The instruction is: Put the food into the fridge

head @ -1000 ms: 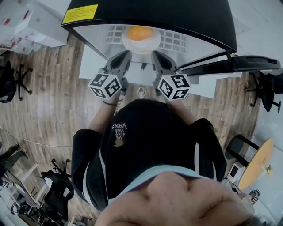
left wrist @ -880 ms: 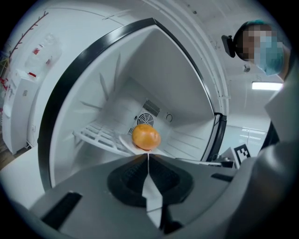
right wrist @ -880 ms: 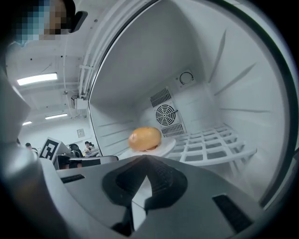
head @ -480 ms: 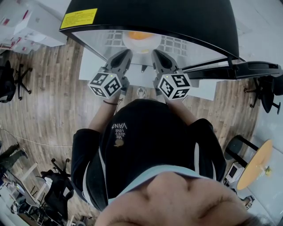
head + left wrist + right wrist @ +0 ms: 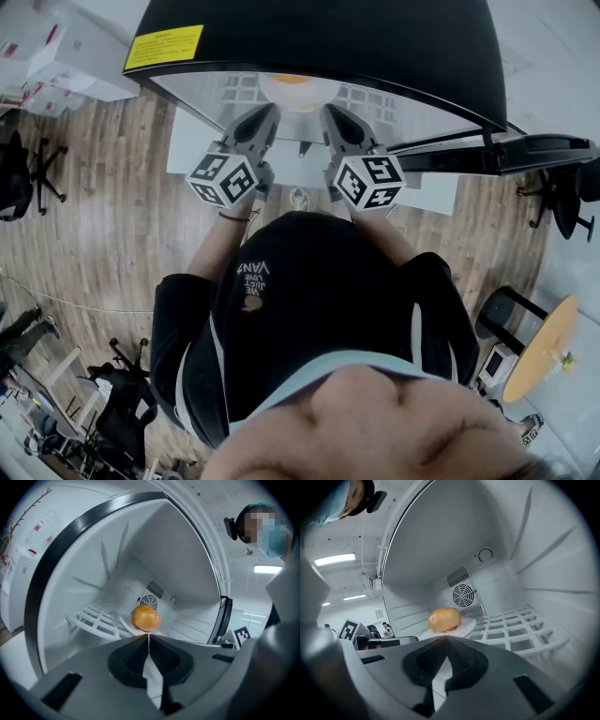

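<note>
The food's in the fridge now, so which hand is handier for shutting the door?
Right, probably: the open door hangs out on the right gripper's side, farther from the left gripper. Both grippers are shut and empty.

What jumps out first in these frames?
A round orange food item on a white plate stands out first. It sits on the white wire shelf deep inside the open white fridge, in front of the round fan grille. The left gripper and right gripper point at it from the opening, jaws together and empty.
</note>
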